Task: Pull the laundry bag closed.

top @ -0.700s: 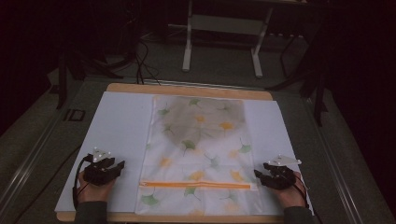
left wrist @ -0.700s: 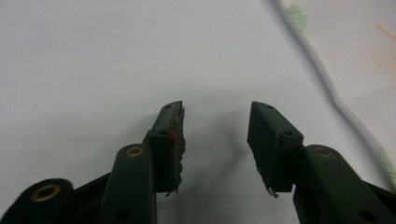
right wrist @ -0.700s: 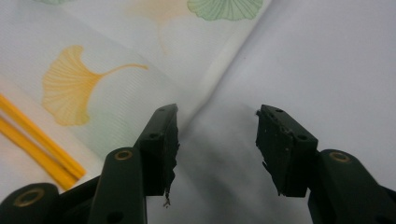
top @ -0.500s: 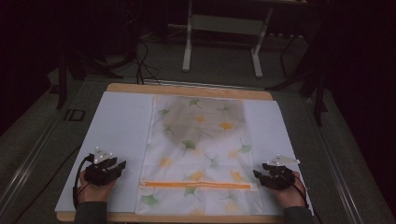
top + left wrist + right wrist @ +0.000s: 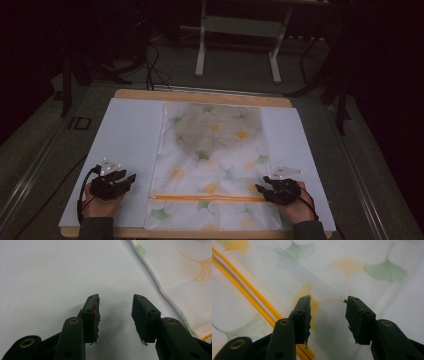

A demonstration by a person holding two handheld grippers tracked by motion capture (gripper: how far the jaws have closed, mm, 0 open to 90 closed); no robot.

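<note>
A flat white pouch (image 5: pixel 215 165) printed with green and yellow ginkgo leaves lies in the middle of the table, and its far half looks darker. An orange zipper (image 5: pixel 207 198) runs across its near end. My left gripper (image 5: pixel 131 178) hovers open over the white sheet, just left of the pouch, whose edge (image 5: pixel 160 287) passes to the right of its jaws (image 5: pixel 115 298). My right gripper (image 5: pixel 260 189) stands open over the pouch's right near part, with nothing between its fingers. In its own view the jaws (image 5: pixel 327 300) frame printed fabric, and the zipper (image 5: pixel 249 287) runs to their left.
A white sheet (image 5: pixel 130 130) covers the wooden table, whose far edge (image 5: pixel 200 95) shows bare wood. A metal stand (image 5: pixel 237 30) and cables lie on the dark floor beyond. A hand holds each gripper at the near edge.
My right gripper has edged a little to the left, further over the pouch. The left gripper has stayed where it was.
</note>
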